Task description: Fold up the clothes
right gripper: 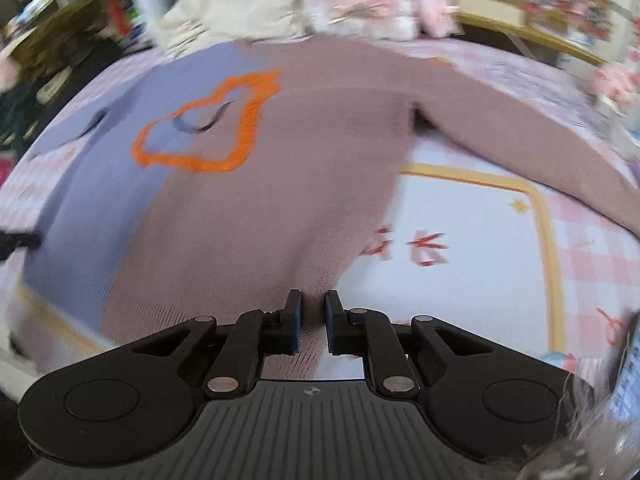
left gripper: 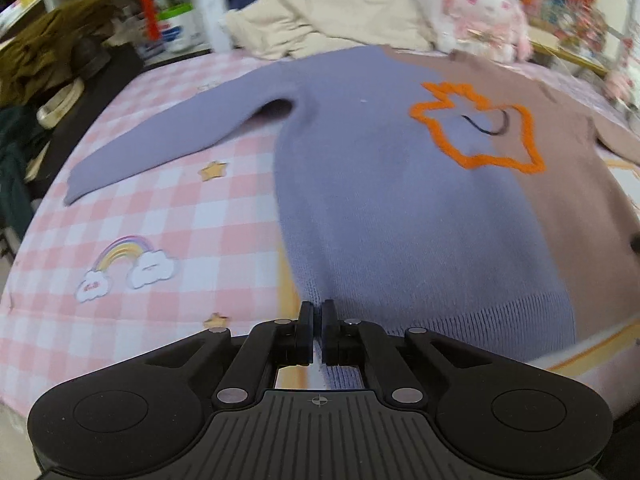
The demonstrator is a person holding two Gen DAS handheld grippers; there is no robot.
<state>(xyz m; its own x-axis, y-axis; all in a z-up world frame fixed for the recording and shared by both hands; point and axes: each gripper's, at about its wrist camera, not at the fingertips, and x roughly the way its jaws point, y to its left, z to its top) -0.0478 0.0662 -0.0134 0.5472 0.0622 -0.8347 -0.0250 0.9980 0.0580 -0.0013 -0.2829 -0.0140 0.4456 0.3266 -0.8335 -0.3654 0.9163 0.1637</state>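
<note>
A knit sweater lies flat on the bed, half lavender (left gripper: 360, 184) and half dusty brown (right gripper: 304, 168), with an orange outlined shape on the chest. Its sleeves spread out to both sides. My left gripper (left gripper: 317, 308) is shut on the lavender hem corner. My right gripper (right gripper: 313, 300) is closed down on the brown hem corner, with knit fabric between the fingers. In the right wrist view the left gripper's black tip (right gripper: 20, 240) shows at the far left edge.
The bed has a pink checked cover (left gripper: 168, 216) with rainbow and star prints. A cream garment (left gripper: 328, 20) and a pink plush toy (left gripper: 480, 12) lie at the far end. Cluttered shelves stand behind. Dark clothes and bowls (left gripper: 56, 104) sit left of the bed.
</note>
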